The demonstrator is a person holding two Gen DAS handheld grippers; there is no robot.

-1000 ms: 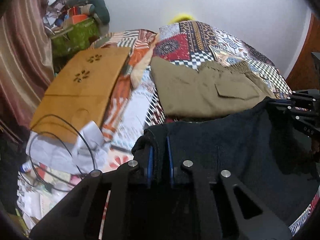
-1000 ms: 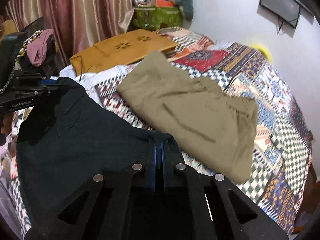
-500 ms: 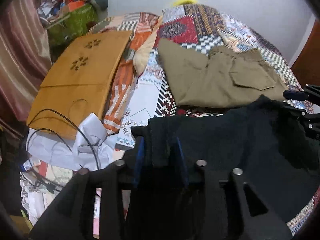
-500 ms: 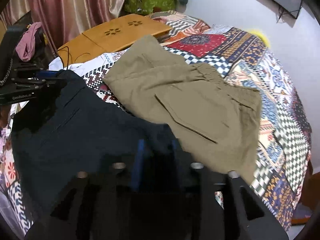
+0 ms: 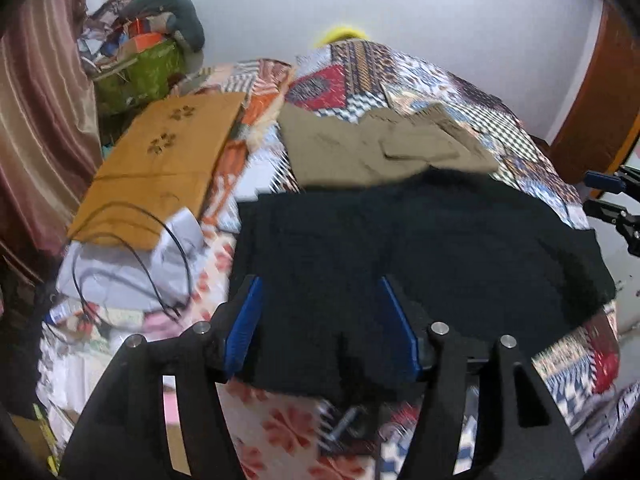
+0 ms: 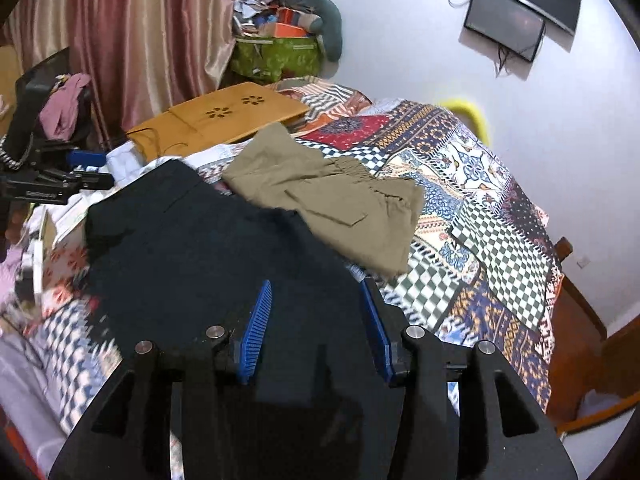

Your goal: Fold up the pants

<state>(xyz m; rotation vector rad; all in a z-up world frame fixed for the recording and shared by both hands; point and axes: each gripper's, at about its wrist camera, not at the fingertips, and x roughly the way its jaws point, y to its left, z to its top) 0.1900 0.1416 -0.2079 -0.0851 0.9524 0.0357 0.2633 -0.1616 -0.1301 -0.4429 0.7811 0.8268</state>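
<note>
Dark navy pants (image 5: 420,248) (image 6: 200,248) lie spread flat on the near part of the patterned bed quilt (image 5: 440,92) (image 6: 480,200). Their far edge overlaps folded khaki pants (image 5: 372,148) (image 6: 332,188). My left gripper (image 5: 318,284) hovers above the dark pants' near left part; its jaws are opening, and the blue pads (image 5: 244,328) press on nothing. My right gripper (image 6: 316,284) stands open above the near right part, its pads clear of the cloth. Each gripper also shows in the other's view: the right gripper (image 5: 608,200), the left gripper (image 6: 80,168).
A tan wooden board (image 5: 160,160) (image 6: 224,120) lies on the bed's left side with a black cable (image 5: 160,240) and white cloth at its near end. A green bag (image 5: 140,72) and clutter stand by the curtain (image 6: 120,40). A screen (image 6: 512,20) hangs on the wall.
Both grippers were shut on the dark pants' near edge; both have opened, let the cloth drop flat on the bed, and drawn back and up.
</note>
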